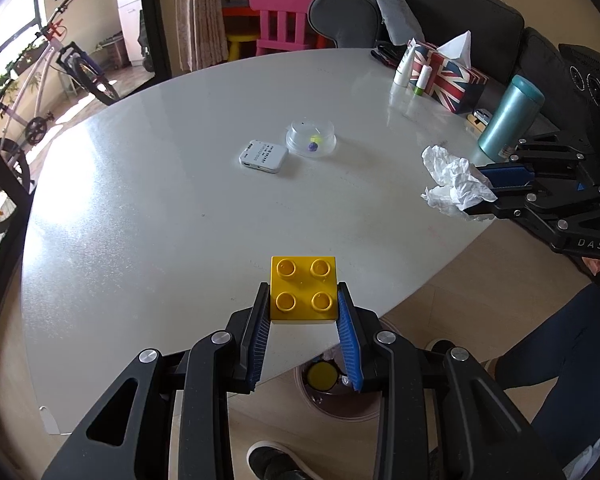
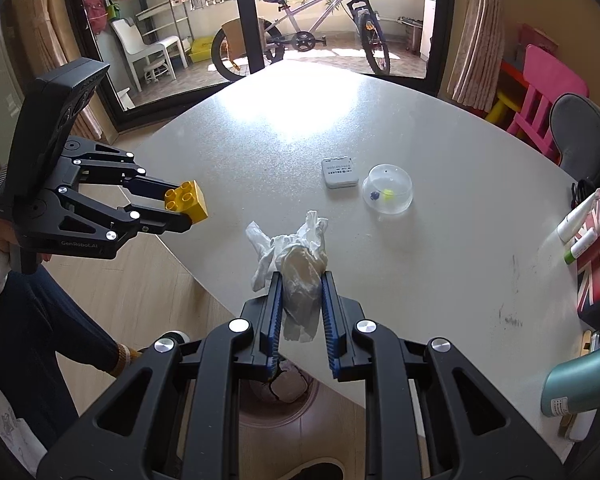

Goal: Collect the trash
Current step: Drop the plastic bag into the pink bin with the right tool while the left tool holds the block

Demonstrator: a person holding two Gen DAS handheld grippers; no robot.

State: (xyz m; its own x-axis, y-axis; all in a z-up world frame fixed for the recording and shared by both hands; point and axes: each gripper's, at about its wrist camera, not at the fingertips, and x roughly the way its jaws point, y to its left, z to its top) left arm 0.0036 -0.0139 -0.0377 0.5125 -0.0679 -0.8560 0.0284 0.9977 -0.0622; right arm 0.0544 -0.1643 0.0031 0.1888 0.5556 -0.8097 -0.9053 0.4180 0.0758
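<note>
A: What does each hand carry at the table's (image 1: 140,208) near edge?
B: The left gripper (image 1: 303,300) pinches a yellow brick (image 1: 303,288); the right gripper (image 2: 300,292) clamps crumpled tissue (image 2: 296,256).
A: Farther in?
B: A white box (image 1: 263,156) beside a clear dome (image 1: 311,138), mid-table.

The near and left of the surface (image 1: 140,220) lie bare. A white box (image 1: 263,156) and clear dome (image 1: 311,138) sit mid-surface; a flag-printed box (image 1: 452,76), tubes (image 1: 405,68) and teal flask (image 1: 510,114) crowd the far right.
</note>
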